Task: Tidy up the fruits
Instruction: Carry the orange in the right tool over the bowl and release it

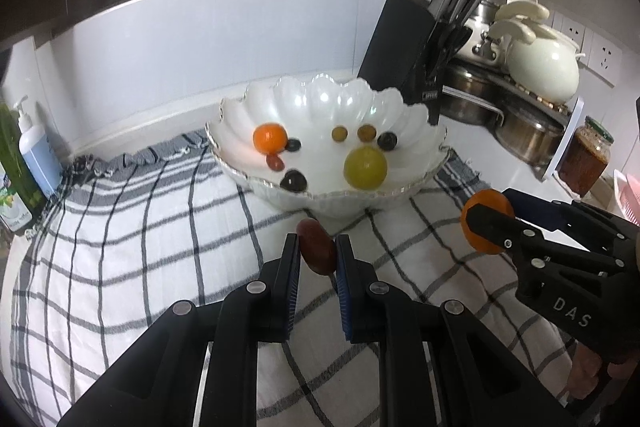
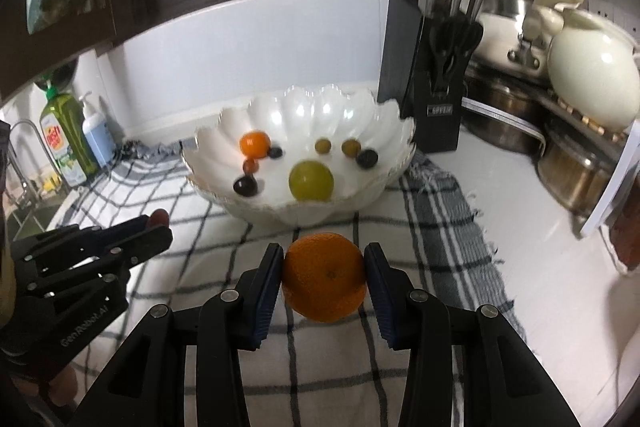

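The fruits are split between a white scalloped bowl and the two grippers. In the bowl lie a small orange, a large yellow-green fruit, two small olive-coloured fruits side by side near the back, a small reddish fruit just in front of the small orange, and three dark round fruits scattered among them. The bowl stands on a black-and-white checked cloth spread over the counter.

The left gripper is pressed nearly together, pinching an oblong dark red fruit between its blue pads; the fruit sits above the cloth, just in front of the bowl's near rim. The right gripper pinches a larger orange by its sides, both pads against the peel, also over the cloth short of the bowl. In the left wrist view this gripper shows at the right edge with the orange at its tip; in the right wrist view the left gripper shows at the left edge with the red fruit's end peeking out.

Behind the bowl stands a black knife block. To its right are steel pots and a cream ceramic pot. At the far left stand a green dish-soap bottle and a pump bottle. A jar of red-brown contents stands at the right in the left wrist view.
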{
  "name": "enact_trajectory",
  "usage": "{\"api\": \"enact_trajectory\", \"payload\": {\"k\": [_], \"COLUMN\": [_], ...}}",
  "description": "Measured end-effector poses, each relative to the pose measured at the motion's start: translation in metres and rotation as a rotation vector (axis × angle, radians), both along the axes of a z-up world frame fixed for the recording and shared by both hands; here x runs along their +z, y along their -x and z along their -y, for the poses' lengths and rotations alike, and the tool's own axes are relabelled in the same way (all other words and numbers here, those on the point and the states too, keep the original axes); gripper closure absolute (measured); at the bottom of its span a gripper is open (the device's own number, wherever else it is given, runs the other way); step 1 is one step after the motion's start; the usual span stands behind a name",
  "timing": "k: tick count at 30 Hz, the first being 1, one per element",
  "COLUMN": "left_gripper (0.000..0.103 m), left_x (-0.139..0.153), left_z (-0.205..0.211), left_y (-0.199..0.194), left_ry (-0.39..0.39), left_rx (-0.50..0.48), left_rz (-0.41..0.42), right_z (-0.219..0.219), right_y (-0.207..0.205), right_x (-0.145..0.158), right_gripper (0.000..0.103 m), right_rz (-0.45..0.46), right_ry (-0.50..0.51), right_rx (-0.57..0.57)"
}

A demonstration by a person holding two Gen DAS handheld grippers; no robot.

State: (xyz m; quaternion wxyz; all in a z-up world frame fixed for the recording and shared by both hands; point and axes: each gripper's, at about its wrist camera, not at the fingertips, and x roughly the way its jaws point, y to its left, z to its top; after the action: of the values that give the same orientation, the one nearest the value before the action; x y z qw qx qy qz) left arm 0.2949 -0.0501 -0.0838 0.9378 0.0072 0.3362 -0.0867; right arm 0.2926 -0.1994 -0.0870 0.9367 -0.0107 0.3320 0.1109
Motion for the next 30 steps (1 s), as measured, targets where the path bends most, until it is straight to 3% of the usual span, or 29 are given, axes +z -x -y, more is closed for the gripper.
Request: {"api": "enact_trajectory", "payload": {"k": [10,18,24,30], "left_gripper": [0.085,0.085,0.085,0.085], "left_x": [0.031,0.052,0.053,0.044], "left_z": [-0.005,-0.005,-0.004,-0.005], "left_y": [-0.013,-0.042,-0.069,-0.105], "left_ry": [-0.007,-0.027,-0.044,-0.044], "left_rx": [-0.013,-0.032,-0.036,-0.038], "left_rz": [0.096,0.141,0.132,0.074], "right_z": [-0.009,-0.013,-0.02,-0.027], "right_y": [-0.008,-0.043,-0.072,-0.099], "right_x": [0.034,0.045,0.043,0.039], "right_gripper": [0.06,0.06,0.06,0.06], "right_rz": [0.104,0.114,0.102,0.084], "right_ry": [0.002,-0.015,0.003,0.031], "right_rx": [0.006,0.013,0.02,0.029]}}
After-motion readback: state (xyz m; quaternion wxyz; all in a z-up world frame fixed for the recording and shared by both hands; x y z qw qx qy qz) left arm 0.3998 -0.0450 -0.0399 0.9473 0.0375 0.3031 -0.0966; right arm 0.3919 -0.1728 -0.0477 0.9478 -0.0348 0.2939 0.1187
